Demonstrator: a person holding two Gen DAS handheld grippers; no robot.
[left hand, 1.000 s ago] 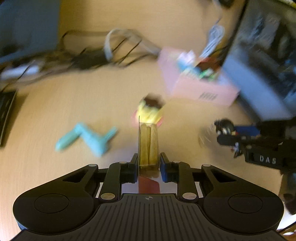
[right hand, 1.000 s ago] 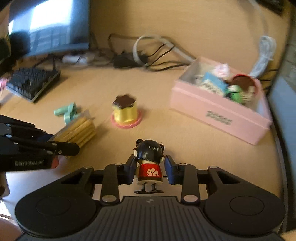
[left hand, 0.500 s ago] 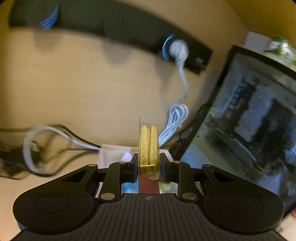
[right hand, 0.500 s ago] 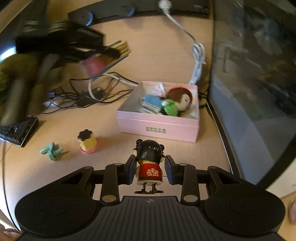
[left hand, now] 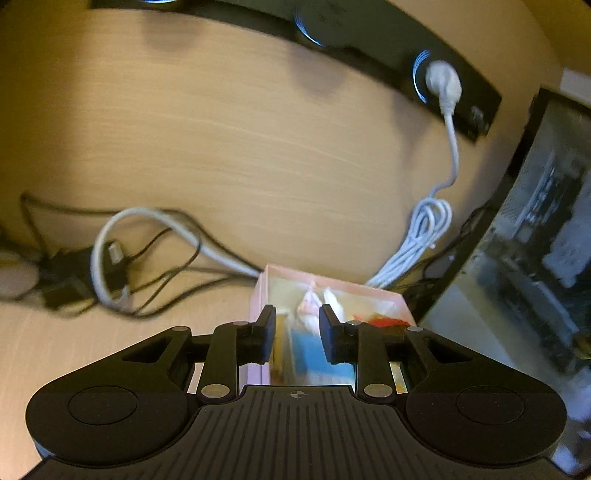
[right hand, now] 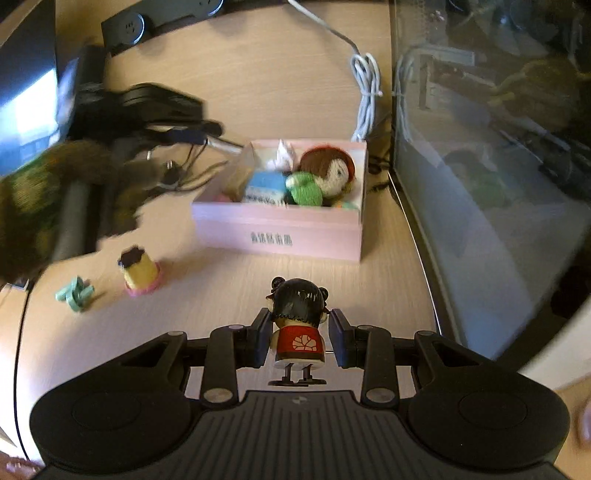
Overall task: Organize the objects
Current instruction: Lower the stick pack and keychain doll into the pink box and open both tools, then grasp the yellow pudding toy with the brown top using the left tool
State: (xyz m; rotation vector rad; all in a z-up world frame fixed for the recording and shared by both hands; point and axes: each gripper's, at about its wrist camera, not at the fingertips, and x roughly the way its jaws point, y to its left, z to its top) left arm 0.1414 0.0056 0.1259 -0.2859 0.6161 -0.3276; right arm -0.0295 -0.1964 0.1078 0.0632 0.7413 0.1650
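Light: warm, yellowish and rather dim in both views; the wooden desk (left hand: 229, 155) is tinted amber.
Glare: a pale sheen is seen on the desk beside the pink box (right hand: 280, 236); the screen (right hand: 26, 110) at far left is blown out to white-blue.
Shadows: soft dark patches are cast below the power strip (left hand: 369, 33).
Blur: the box contents between the left gripper (left hand: 293, 332) fingers are smeared; the left arm (right hand: 74, 192) is streaked by motion (most of its detail is lost).
Sharpness: the doll (right hand: 297, 325) is rendered crisply.
Distortion: straight edges are bowed near the borders.
Reflections: the glass tank (right hand: 491, 158) is filled with murky reflections.
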